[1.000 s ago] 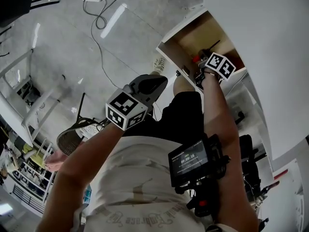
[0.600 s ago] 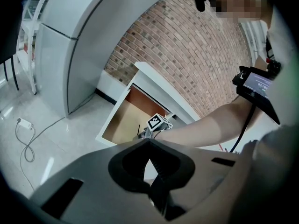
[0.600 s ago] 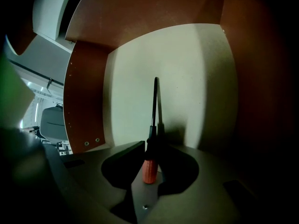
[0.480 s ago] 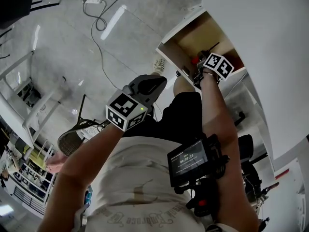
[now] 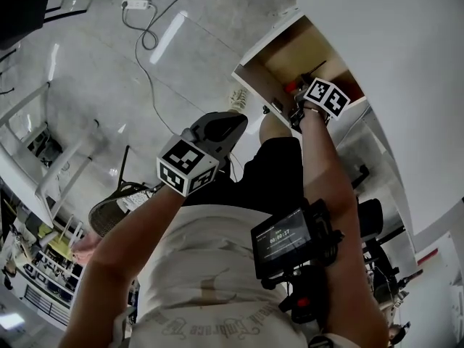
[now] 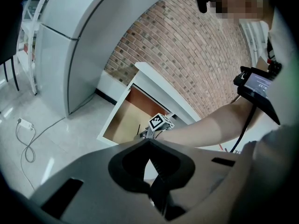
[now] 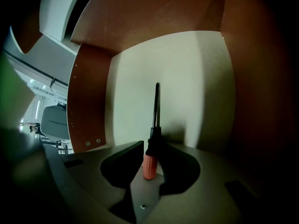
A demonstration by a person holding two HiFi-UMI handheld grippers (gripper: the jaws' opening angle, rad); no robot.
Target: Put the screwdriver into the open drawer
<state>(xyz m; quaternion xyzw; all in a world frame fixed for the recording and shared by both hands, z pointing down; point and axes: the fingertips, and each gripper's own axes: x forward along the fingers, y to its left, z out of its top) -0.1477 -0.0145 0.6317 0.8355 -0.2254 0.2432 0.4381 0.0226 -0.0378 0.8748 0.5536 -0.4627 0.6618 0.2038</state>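
The open drawer juts from a white cabinet, with a pale floor and brown walls. My right gripper reaches steeply down into it. In the right gripper view the screwdriver, orange handle and black shaft, lies on the drawer floor between the jaws of that gripper. The jaws are opening and I see no pad pressing on the handle. My left gripper hangs outside the drawer over the person's legs, shut and empty, pointing toward the drawer.
A power strip with a looped cable lies on the grey floor. A chair stands at lower left. A small monitor rides on the person's chest. A white fridge and a brick wall stand behind the drawer.
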